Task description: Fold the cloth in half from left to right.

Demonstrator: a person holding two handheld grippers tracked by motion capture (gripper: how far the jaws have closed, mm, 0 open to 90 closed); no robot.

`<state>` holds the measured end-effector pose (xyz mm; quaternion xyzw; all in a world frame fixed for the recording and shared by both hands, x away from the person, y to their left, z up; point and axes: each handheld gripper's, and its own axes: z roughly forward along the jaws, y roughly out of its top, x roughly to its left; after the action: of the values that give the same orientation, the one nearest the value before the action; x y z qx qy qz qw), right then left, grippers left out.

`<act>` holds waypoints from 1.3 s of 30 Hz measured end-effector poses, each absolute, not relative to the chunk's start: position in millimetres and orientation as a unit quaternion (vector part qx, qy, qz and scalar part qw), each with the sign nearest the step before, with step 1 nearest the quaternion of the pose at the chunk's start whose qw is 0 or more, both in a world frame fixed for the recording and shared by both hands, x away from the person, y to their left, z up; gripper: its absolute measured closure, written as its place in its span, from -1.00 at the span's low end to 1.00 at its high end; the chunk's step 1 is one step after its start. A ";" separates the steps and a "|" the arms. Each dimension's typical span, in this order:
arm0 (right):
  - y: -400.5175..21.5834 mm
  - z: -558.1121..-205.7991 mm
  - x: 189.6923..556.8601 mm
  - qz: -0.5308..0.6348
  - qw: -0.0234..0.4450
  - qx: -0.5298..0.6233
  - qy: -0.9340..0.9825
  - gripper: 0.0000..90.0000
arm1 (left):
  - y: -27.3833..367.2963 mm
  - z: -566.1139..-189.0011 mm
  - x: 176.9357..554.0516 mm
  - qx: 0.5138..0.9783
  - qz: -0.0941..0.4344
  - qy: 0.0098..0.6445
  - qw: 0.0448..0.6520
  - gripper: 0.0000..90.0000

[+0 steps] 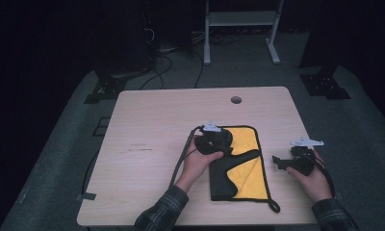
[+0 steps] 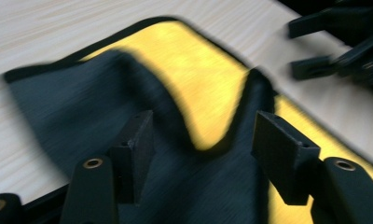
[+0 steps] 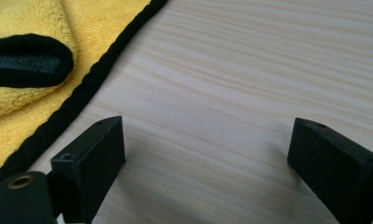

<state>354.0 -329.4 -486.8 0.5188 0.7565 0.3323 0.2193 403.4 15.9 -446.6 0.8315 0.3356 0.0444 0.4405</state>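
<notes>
A yellow cloth (image 1: 252, 168) with a black border lies on the right half of the wooden table (image 1: 152, 125). Its black underside (image 1: 223, 182) is folded over the left part. My left gripper (image 1: 220, 144) hovers over the cloth's upper left. In the left gripper view it (image 2: 205, 140) stands open just above the black fold (image 2: 72, 102), with yellow cloth (image 2: 198, 79) beyond and nothing held. My right gripper (image 1: 278, 162) is open to the right of the cloth. In the right gripper view it (image 3: 208, 149) sits above bare wood, the cloth's edge (image 3: 82, 98) at its left.
A round cable hole (image 1: 236, 99) sits near the table's far edge. A black hanging loop (image 1: 275, 207) trails from the cloth's near right corner. Beyond the table, a white frame (image 1: 241, 19) and cables (image 1: 161, 62) lie on the grey floor.
</notes>
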 end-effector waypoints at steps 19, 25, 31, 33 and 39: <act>-329.1 -486.8 353.9 0.332 0.219 0.520 0.756 -0.78 | 41.9 -475.0 392.5 0.848 0.111 0.348 0.384 -0.04; -329.1 -486.8 353.9 0.332 0.219 0.520 0.756 -0.78 | 39.6 -475.8 385.4 0.851 0.106 0.335 0.390 0.50; -328.9 -486.8 353.6 0.333 0.219 0.520 0.756 -0.78 | 47.6 -476.8 390.2 0.844 0.056 0.346 0.406 0.88; -328.8 -486.8 353.6 0.333 0.219 0.520 0.756 -0.78 | 53.0 -476.7 391.5 0.842 0.043 0.351 0.407 0.89; -328.8 -486.8 353.6 0.333 0.219 0.520 0.756 -0.78 | 76.0 -475.8 389.7 0.842 0.027 0.355 0.405 0.89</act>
<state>353.6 -328.8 -486.8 0.5201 0.7557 0.3326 0.2187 389.7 76.0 -475.8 0.8421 0.3552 0.0273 0.4049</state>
